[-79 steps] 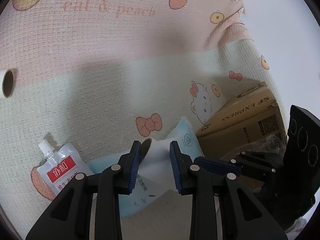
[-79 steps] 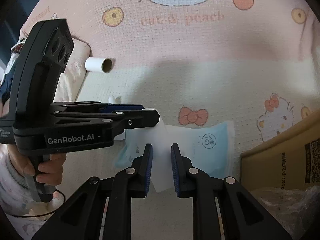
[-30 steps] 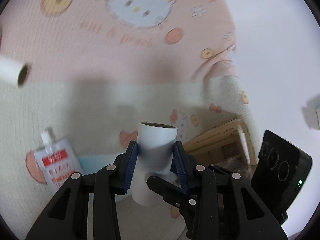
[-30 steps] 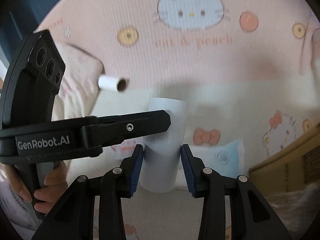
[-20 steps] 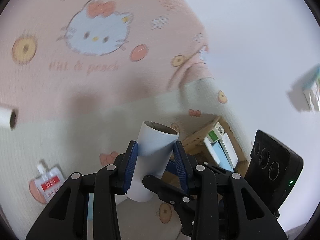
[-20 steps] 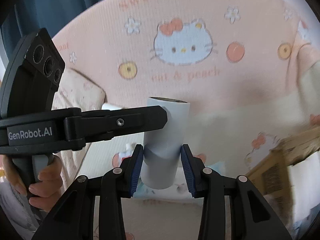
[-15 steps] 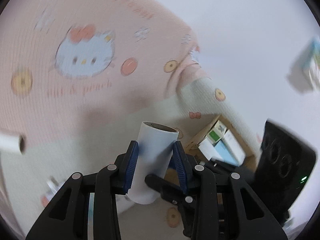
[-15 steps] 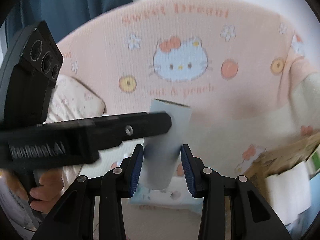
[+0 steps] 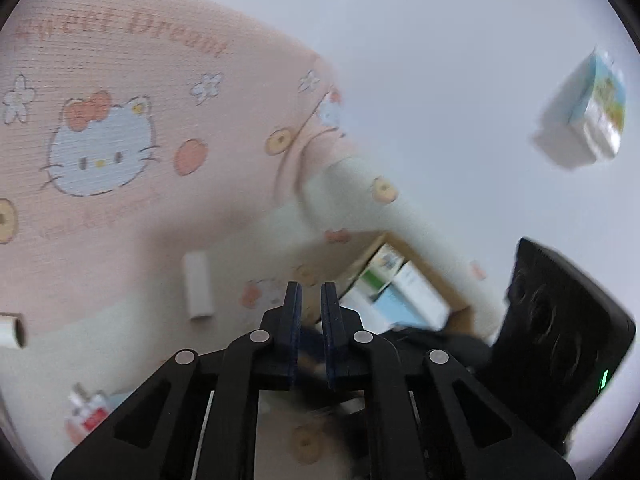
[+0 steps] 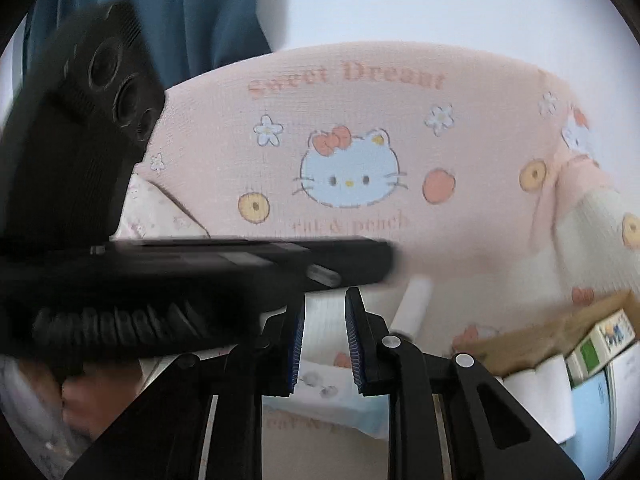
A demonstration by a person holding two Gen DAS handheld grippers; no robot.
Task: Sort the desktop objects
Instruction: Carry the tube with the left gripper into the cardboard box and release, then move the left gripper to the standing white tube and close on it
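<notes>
Closing empty, both tongs point(image 9: 311, 300) point(image 10: 325, 312) seemingly hang above the blanket point(image 9: 120, 92).

We find open blanket point(image 10: 460, 264) ahead — only a paper roll point(image 10: 414, 308) lying there, the cardboard box point(image 10: 532, 340) crowding the right.

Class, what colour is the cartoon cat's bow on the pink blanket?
Orange-red; the cat's bow on the blanket shows best in the right wrist view.
</notes>
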